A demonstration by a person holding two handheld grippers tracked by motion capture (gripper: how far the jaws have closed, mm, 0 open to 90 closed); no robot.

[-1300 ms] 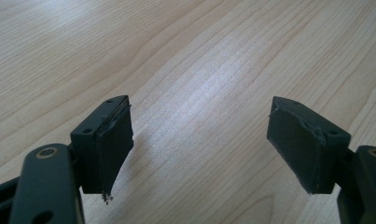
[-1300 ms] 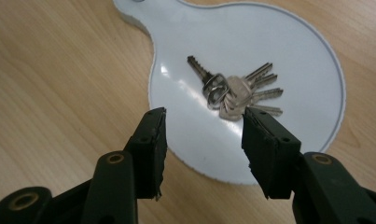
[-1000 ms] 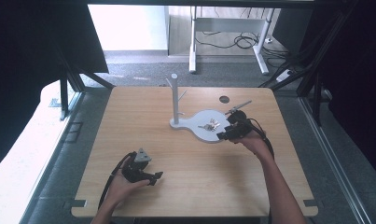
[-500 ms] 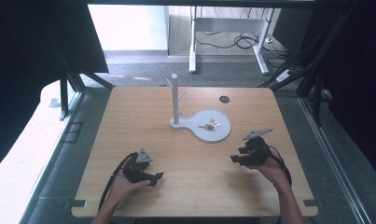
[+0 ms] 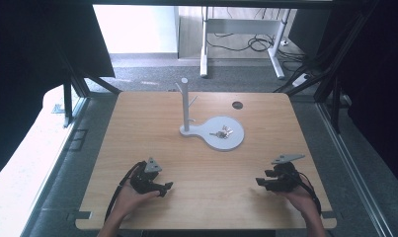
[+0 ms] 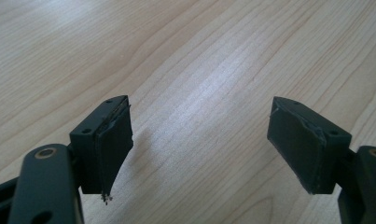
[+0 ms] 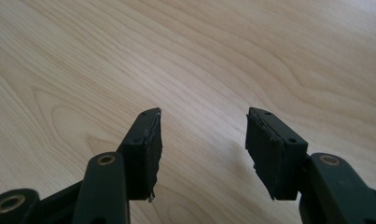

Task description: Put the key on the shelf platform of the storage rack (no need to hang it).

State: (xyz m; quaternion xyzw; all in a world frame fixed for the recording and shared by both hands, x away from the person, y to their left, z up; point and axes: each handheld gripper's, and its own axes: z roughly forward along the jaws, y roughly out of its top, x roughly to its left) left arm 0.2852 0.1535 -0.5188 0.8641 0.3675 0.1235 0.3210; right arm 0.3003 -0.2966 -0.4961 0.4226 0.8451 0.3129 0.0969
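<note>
A white stand [image 5: 185, 106] with short pegs rises from a round grey base plate [image 5: 233, 140] in the middle of the wooden table [image 5: 201, 197]. A small bunch of keys [image 5: 222, 132] lies on that plate. My left gripper [image 5: 163, 187] rests near the front left of the table, open and empty; in the left gripper view [image 6: 199, 144] only bare wood lies between the jaws. My right gripper [image 5: 262, 181] rests near the front right, open and empty, and the right gripper view [image 7: 203, 149] also has bare wood between its jaws.
A dark round hole [image 5: 237, 105] sits in the tabletop at the back right. Black frame bars [image 5: 70, 94] flank the table on both sides. Behind the table stand white desk legs [image 5: 204, 44] and loose cables [image 5: 258, 44] on the floor.
My right gripper has drawn back from the key plate to the front right of the table, leaving the keys on the plate. The left gripper has stayed put.
</note>
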